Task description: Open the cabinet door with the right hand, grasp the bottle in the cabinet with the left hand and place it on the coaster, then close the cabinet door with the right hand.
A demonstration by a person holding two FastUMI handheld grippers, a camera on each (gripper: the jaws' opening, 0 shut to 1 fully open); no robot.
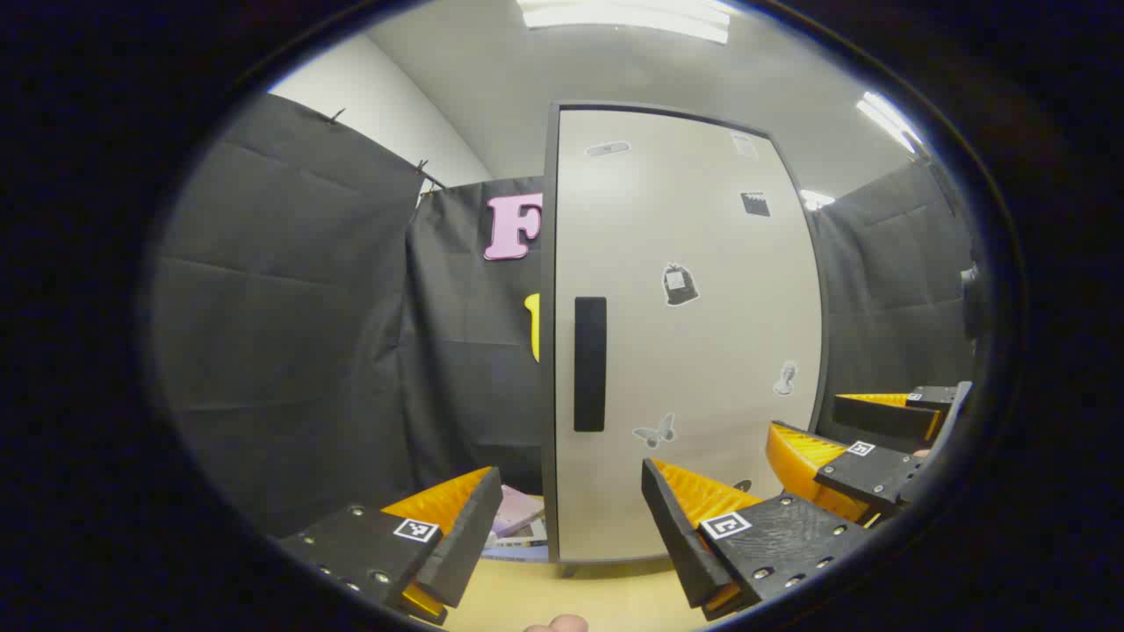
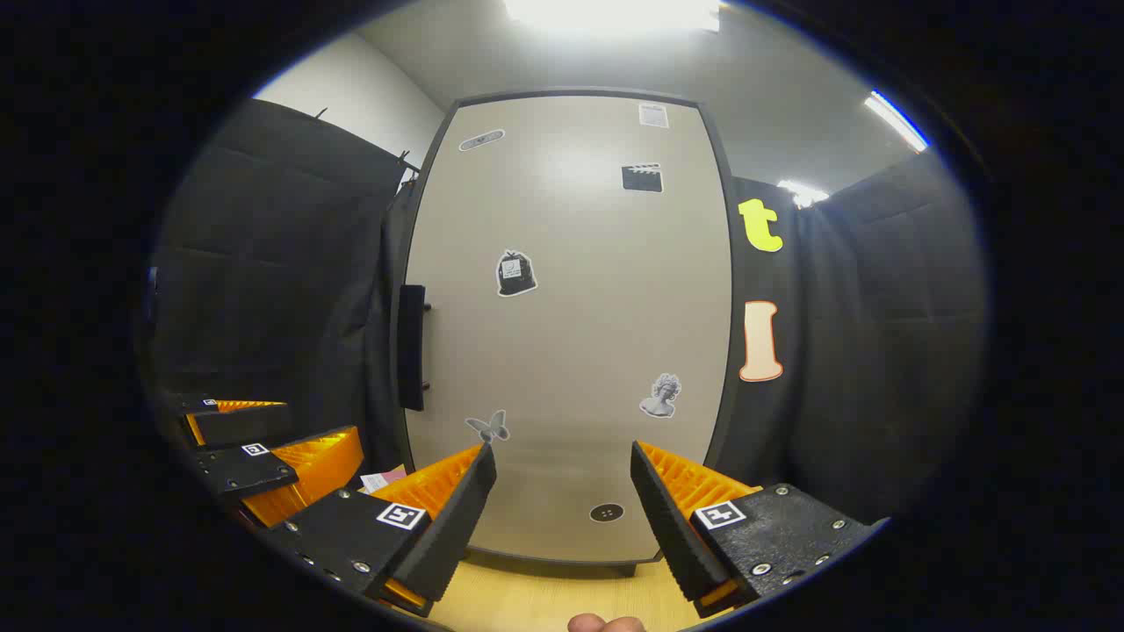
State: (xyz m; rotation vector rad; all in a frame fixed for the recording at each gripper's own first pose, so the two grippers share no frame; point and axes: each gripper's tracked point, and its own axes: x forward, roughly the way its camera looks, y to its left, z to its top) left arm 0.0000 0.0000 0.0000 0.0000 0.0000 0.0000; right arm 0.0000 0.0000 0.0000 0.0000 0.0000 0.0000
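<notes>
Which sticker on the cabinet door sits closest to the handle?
The butterfly sticker, low on the cabinet door just right of the black handle; the others sit farther off.

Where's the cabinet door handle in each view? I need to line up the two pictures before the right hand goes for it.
Left gripper view: the handle is a black vertical bar near the door's left edge, just right of picture centre.
Right gripper view: the handle sits at the door's left edge, seen nearly edge-on, left of centre.
Shared landmark: the butterfly sticker low on the door.
</notes>
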